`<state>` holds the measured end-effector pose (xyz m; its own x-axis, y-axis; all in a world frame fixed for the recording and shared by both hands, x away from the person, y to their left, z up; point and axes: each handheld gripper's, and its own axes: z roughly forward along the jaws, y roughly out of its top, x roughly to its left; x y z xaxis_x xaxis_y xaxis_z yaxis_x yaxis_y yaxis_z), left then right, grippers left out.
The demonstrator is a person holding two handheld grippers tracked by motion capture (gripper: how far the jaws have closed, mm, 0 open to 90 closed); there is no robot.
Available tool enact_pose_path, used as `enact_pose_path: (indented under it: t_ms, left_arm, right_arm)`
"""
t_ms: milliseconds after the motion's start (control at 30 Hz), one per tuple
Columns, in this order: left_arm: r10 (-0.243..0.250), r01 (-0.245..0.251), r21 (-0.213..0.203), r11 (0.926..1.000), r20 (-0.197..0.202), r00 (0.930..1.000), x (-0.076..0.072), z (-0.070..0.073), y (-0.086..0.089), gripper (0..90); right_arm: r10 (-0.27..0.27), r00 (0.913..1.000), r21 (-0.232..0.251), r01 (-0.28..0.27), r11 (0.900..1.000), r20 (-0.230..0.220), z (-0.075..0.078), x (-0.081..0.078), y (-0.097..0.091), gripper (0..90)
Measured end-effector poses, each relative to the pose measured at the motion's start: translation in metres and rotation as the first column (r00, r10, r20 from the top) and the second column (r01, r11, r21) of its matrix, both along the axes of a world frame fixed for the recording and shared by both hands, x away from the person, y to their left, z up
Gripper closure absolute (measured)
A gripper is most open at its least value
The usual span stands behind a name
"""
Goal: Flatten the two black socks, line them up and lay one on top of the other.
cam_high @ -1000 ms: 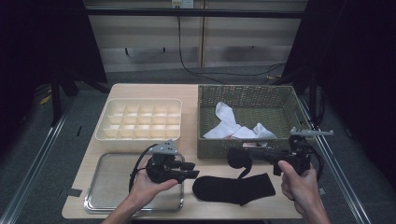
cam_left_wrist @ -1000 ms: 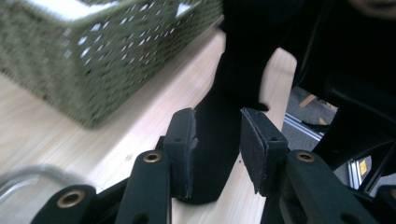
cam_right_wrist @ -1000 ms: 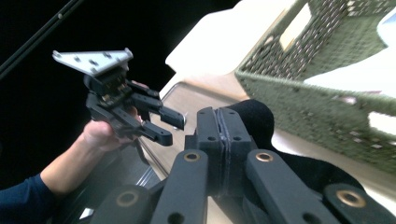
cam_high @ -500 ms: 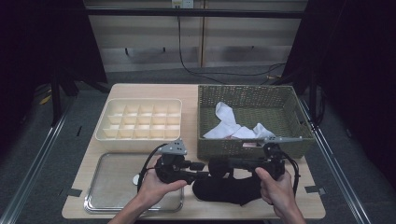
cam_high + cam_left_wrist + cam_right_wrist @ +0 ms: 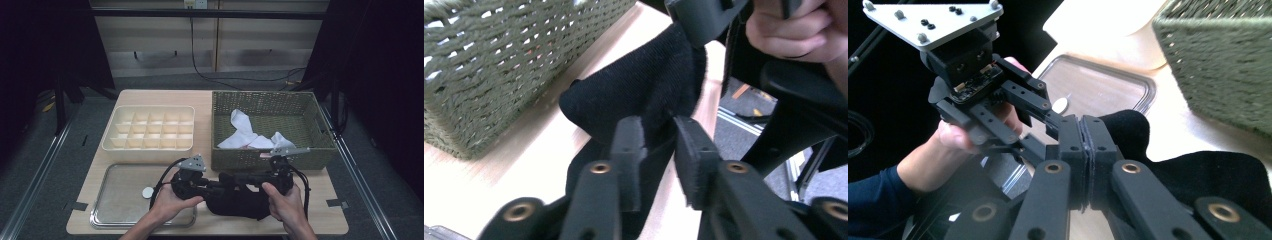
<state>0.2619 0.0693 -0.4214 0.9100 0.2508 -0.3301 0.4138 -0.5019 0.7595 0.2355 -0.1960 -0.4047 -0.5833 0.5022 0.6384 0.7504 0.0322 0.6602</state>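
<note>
Near edge of the table, just in front of the wicker basket (image 5: 270, 107): a black sock (image 5: 235, 202) lies bunched on the wood between the two hand-held tongs.

Left gripper (image 5: 659, 132) — its jaws have just been closing, and a fold of the sock sits between them; in the left gripper view a narrow gap remains and the cloth fills it, though whether the pads (image 5: 629, 145) already press on it cannot be told. In the high view this tool (image 5: 216, 186) points to the right, toward the other hand.

Right gripper (image 5: 1082, 135) — jaws drawn fully together, pad against pad, with the sock (image 5: 1198, 180) lying behind and beneath them. Whether a thin edge of cloth is pinched between them cannot be told. In the high view it (image 5: 226, 178) points left, its tips meeting the left tool over the sock.

Surroundings: the basket holds white cloths (image 5: 245, 131). Left of it stands a cream divided box (image 5: 150, 127), and in front of that a metal tray (image 5: 125, 200) with a small white disc (image 5: 147, 192) on it.
</note>
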Motion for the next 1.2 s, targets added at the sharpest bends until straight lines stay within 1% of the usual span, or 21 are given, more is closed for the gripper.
enact_pose_path:
  t_ms: [67,133,200,233,267,367,467,500,533,567,600,633,667,700,733,800,833,1000,1067,1133,1200]
  left_arm:
    - [0.005,-0.005,-0.008,1.0000,-0.003,1.0000,0.001,-0.002,0.001,84.6]
    - [0.012,-0.012,-0.008,0.9999,-0.009,0.9999,0.001,-0.002,0.002,86.7]
    - [-0.005,0.004,-0.025,0.9997,-0.027,0.9996,0.002,-0.001,0.004,87.5]
    - [0.010,-0.011,-0.030,0.9995,-0.026,0.9996,0.002,-0.001,0.005,87.6]
    - [0.022,-0.022,-0.025,0.9994,-0.034,0.9992,0.004,0.000,0.008,87.8]
    - [0.022,-0.023,-0.027,0.9994,-0.023,0.9995,0.004,0.000,0.013,87.8]
    - [0.040,-0.041,-0.024,0.9989,-0.042,0.9983,0.007,-0.002,0.022,87.8]
    - [0.045,-0.046,-0.021,0.9987,-0.043,0.9981,0.008,-0.003,0.025,87.8]
    - [0.051,-0.052,-0.019,0.9985,-0.051,0.9974,0.009,-0.004,0.028,87.8]
    - [0.057,-0.059,-0.022,0.9980,-0.056,0.9968,0.010,-0.005,0.031,87.8]
    - [0.068,-0.069,-0.019,0.9974,-0.059,0.9960,0.011,-0.004,0.037,87.8]
    - [0.068,-0.069,-0.019,0.9974,-0.059,0.9960,0.011,-0.004,0.037,87.8]
    - [0.067,-0.067,0.005,0.9977,-0.053,0.9963,0.012,-0.005,0.043,87.8]
    - [0.067,-0.067,0.005,0.9977,-0.053,0.9963,0.012,-0.005,0.043,87.7]
    - [0.084,-0.083,0.022,0.9963,-0.056,0.9948,0.013,-0.008,0.051,87.8]
    - [0.086,-0.084,0.025,0.9961,-0.062,0.9944,0.014,-0.010,0.055,87.8]
    - [0.087,-0.084,0.053,0.9951,-0.059,0.9945,0.013,-0.013,0.060,87.7]
    - [0.091,-0.087,0.067,0.9939,-0.059,0.9941,0.011,-0.019,0.074,87.6]
    - [0.118,-0.113,0.055,0.9920,-0.086,0.9893,0.013,-0.025,0.080,87.4]
    - [0.123,-0.118,0.060,0.9912,-0.089,0.9884,0.015,-0.027,0.082,87.4]
    - [0.132,-0.127,0.051,0.9905,-0.092,0.9870,0.017,-0.028,0.083,87.4]
  right_arm:
    - [0.007,1.0000,-0.004,-0.007,1.0000,-0.001,-0.002,0.000,0.001,88.8]
    - [0.006,1.0000,-0.006,-0.006,1.0000,-0.005,-0.003,0.000,0.002,88.7]
    - [0.005,1.0000,-0.003,-0.005,1.0000,0.001,-0.004,0.000,0.001,88.4]
    - [0.004,1.0000,0.003,-0.004,1.0000,-0.001,-0.004,0.000,0.000,87.6]
    - [0.001,1.0000,0.013,-0.001,0.9999,0.004,-0.004,0.000,-0.002,80.1]
    - [0.005,0.9999,0.032,-0.006,0.9995,0.016,-0.002,-0.003,-0.005,77.3]
    - [-0.008,0.9995,0.017,0.007,0.9998,0.031,0.001,-0.009,-0.013,74.9]
    - [-0.015,0.9999,-0.013,0.015,0.9998,0.008,-0.004,-0.014,-0.020,75.0]
    - [-0.015,0.9999,-0.013,0.015,0.9998,0.008,-0.004,-0.014,-0.020,75.0]
    - [-0.029,0.9996,-0.041,0.029,0.9987,0.001,-0.009,-0.016,-0.022,75.0]
    - [-0.041,0.9988,-0.092,0.038,0.9950,-0.026,-0.023,-0.021,-0.029,76.0]
    - [-0.041,0.9988,-0.092,0.038,0.9950,-0.026,-0.023,-0.021,-0.029,76.0]
    - [-0.057,0.9976,-0.147,0.051,0.9879,-0.038,-0.033,-0.025,-0.033,75.7]
    - [-0.057,0.9976,-0.147,0.051,0.9879,-0.038,-0.033,-0.025,-0.033,75.7]
    - [-0.073,0.9961,-0.182,0.062,0.9814,-0.050,-0.045,-0.029,-0.037,74.7]
    - [-0.072,0.9958,-0.192,0.059,0.9796,-0.058,-0.050,-0.030,-0.038,74.7]
    - [-0.077,0.9951,-0.205,0.063,0.9767,-0.063,-0.058,-0.033,-0.040,74.7]
    - [-0.078,0.9946,-0.234,0.060,0.9703,-0.068,-0.069,-0.033,-0.040,72.7]
    - [-0.106,0.9908,-0.263,0.080,0.9614,-0.084,-0.078,-0.031,-0.044,72.0]
    - [-0.106,0.9900,-0.261,0.079,0.9621,-0.093,-0.080,-0.030,-0.045,71.2]
    - [-0.110,0.9904,-0.273,0.083,0.9584,-0.084,-0.081,-0.030,-0.046,69.3]
